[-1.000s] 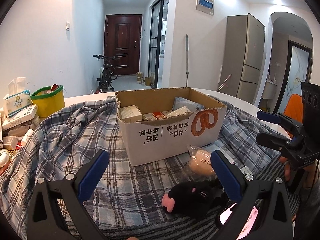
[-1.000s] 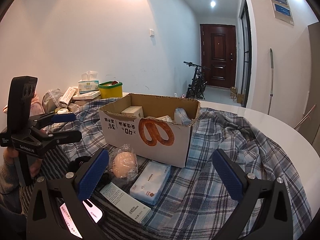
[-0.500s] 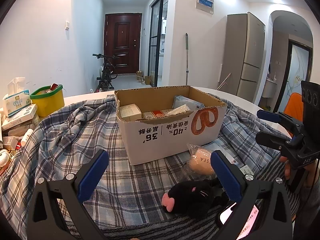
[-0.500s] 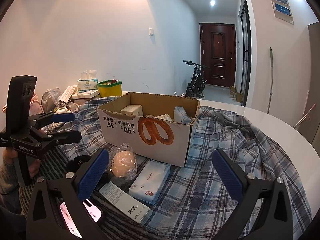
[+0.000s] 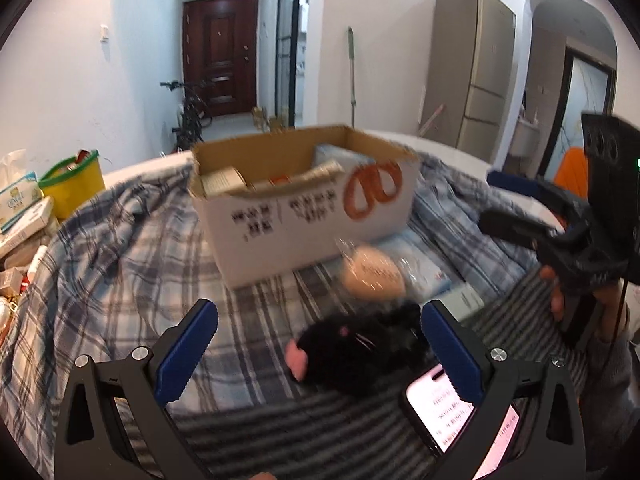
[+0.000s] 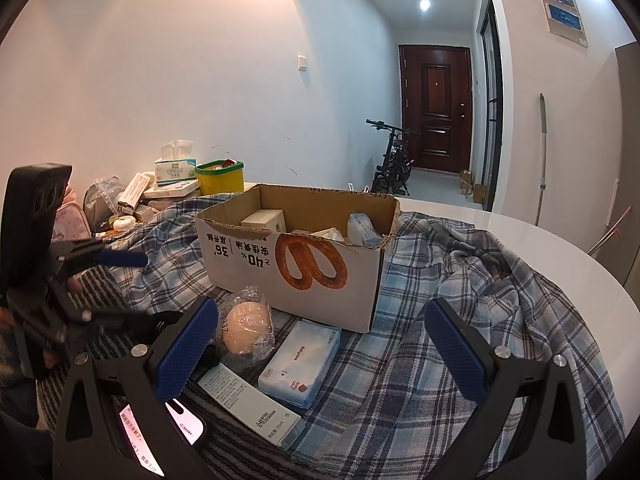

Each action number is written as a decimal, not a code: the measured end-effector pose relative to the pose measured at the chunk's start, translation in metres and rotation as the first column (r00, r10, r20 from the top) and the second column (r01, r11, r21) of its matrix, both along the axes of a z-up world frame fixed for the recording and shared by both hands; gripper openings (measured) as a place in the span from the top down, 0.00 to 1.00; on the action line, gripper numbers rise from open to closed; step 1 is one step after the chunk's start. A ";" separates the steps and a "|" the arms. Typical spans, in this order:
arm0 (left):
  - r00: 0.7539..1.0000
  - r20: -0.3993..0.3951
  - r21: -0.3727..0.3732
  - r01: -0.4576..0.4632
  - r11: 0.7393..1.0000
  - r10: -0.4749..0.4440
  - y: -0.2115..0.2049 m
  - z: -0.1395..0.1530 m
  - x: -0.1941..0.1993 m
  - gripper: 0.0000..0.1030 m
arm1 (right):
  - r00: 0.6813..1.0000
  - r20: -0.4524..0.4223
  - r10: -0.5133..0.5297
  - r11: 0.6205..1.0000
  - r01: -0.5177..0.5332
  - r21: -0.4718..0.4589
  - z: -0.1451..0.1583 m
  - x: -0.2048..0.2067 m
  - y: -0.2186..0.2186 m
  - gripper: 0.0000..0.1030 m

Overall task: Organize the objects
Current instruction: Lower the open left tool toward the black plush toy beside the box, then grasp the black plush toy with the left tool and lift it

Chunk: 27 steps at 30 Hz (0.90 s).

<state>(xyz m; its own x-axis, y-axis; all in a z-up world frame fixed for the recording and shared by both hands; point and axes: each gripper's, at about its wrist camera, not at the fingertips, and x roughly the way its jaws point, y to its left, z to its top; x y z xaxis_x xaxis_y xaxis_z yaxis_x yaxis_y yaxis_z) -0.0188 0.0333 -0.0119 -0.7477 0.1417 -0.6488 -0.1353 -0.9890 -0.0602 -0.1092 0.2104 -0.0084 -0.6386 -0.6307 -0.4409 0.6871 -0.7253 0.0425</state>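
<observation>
While both claws hung spread and empty over the tabletop (image 6: 560, 248), nothing was gripped. Left claw (image 5: 318, 354), seen from its own cam, had its 2 blue pads wide apart w/ a black plush toy (image 5: 352, 354) lying between them on the plaid cloth (image 5: 120, 248); that view was blurred. Right claw (image 6: 320, 354) was likewise wide open, approx above a pale blue tissue pack (image 6: 300, 364) and a white-green carton (image 6: 250, 410), not touching either.

Cardboard box (image 6: 296, 264) w/ a pretzel print sat upright mid-cloth, flaps open, already holding a small cream box (image 6: 264, 220) and a bluish packet (image 6: 362, 230), plus other bits too hidden to ID. Just in front of the box lay a bagged bun (image 6: 246, 326), touching the tissue pack's near end. A lit phone (image 6: 160, 432) lay at the near edge, partly under the right claw's left finger.

Far left of the tabletop, against the wall: yellow tub w/ green rim (image 6: 220, 178), tissue box (image 6: 175, 170), assorted flat boxes. Each cam caught the other claw held in a person's hand (image 5: 560, 300), its fingers parted.
</observation>
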 end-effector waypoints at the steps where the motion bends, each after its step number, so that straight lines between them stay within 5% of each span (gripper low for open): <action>1: 1.000 0.014 0.002 0.002 1.000 -0.002 0.001 -0.002 -0.001 0.00 | 1.000 -0.001 0.001 1.000 -0.001 0.000 0.000 0.000 0.000 0.00; 12: 0.973 0.229 0.106 -0.031 0.994 0.006 -0.007 -0.035 -0.028 0.00 | 1.000 -0.005 0.002 1.000 -0.002 0.003 0.001 0.002 -0.002 0.00; 19: 0.965 0.262 0.117 -0.015 0.993 -0.016 -0.005 -0.044 -0.032 0.40 | 1.000 -0.003 0.002 1.000 -0.002 0.008 0.001 0.001 -0.003 0.00; 27: 0.980 0.199 0.149 -0.006 0.989 -0.024 -0.007 -0.036 -0.024 0.45 | 1.000 0.006 0.004 1.000 -0.004 0.017 0.000 0.000 -0.004 0.00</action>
<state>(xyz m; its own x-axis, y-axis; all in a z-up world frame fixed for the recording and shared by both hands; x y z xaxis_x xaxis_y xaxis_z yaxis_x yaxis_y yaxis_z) -0.0433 0.0261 -0.0474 -0.6030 0.2541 -0.7562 -0.1148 -0.9657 -0.2330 -0.1095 0.2060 -0.0088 -0.6335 -0.6256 -0.4554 0.6895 -0.7234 0.0347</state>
